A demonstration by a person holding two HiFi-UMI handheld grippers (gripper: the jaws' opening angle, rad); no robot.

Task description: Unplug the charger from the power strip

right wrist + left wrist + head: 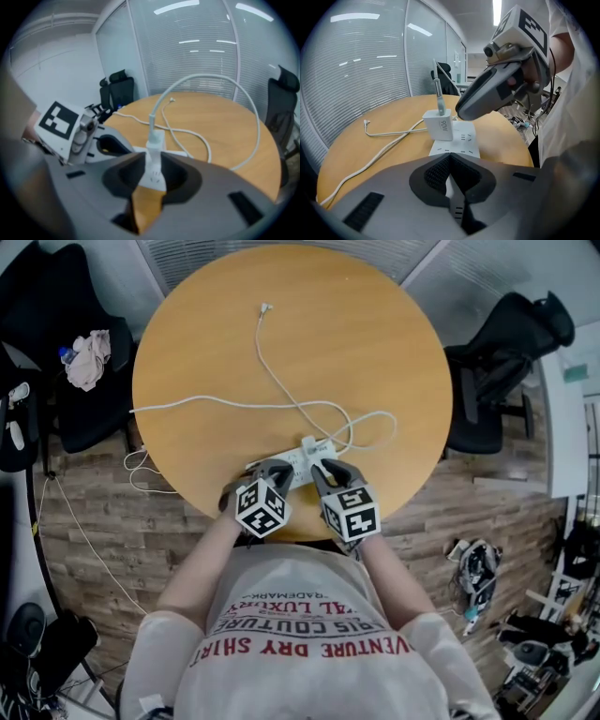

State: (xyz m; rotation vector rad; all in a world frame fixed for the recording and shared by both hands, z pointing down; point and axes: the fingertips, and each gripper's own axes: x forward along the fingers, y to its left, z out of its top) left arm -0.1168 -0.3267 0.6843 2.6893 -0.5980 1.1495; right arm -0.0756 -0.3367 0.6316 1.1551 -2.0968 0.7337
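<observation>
Fingers [123, 174] of your right gripper [152, 159] sit slightly apart (nothing pinched), left gripper [451, 164] closed. White boxy charger [439, 125] stands plugged into the white power strip [461, 143] at the round wooden counter [281, 352]'s near edge.

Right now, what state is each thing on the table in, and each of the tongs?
Power strip: flat on the table, visible spare sockets free.
Charger: plugged into the power strip, upright, cable attached.
Cable: far end loose on the table.
Left tongs: shut, empty.
Right tongs: slightly apart, gripping nothing.
</observation>
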